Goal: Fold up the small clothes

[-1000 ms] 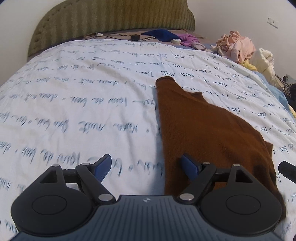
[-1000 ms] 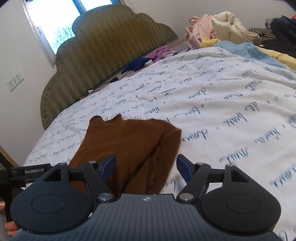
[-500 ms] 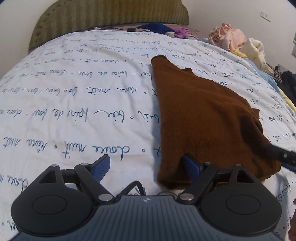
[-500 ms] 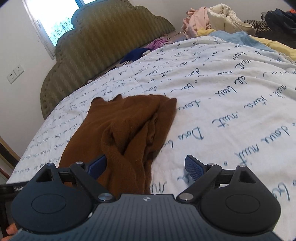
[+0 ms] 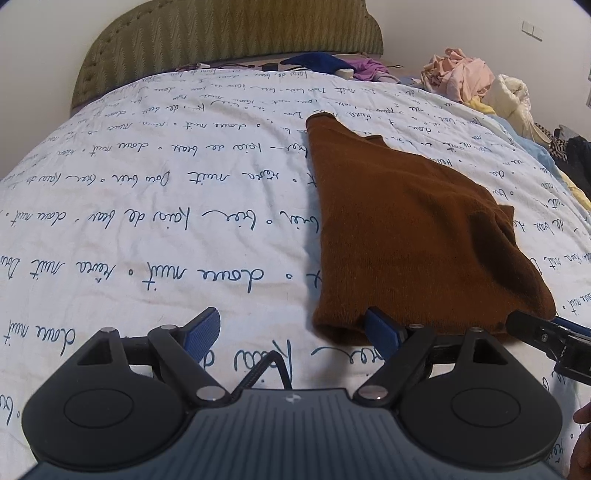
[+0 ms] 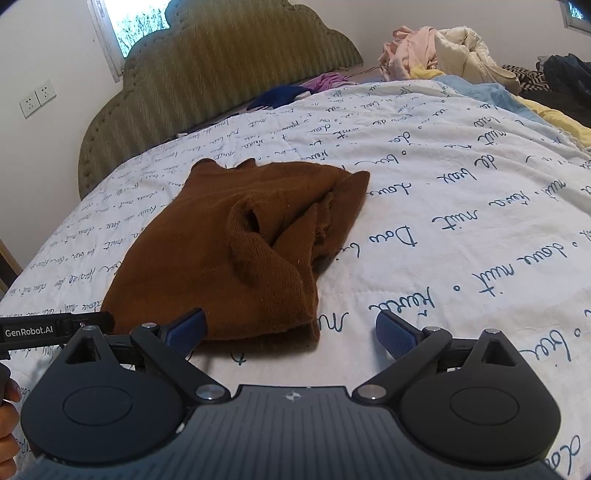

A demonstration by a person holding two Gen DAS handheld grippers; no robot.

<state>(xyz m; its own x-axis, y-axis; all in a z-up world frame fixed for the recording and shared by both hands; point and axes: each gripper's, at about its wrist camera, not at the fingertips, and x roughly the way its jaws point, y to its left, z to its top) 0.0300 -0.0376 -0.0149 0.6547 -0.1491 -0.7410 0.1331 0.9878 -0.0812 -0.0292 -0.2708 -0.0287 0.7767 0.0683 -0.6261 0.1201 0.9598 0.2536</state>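
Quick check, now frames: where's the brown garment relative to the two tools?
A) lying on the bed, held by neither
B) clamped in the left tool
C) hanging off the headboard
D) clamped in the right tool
A: the brown garment lies on the printed bedspread, and both the left tool and the right tool stand open with nothing gripped.

Daylight enters through the window (image 6: pixel 142 22) beyond the fingers; lighting is even, shadows soft. Fisheye bending and dark corners; far clutter perhaps slightly soft.
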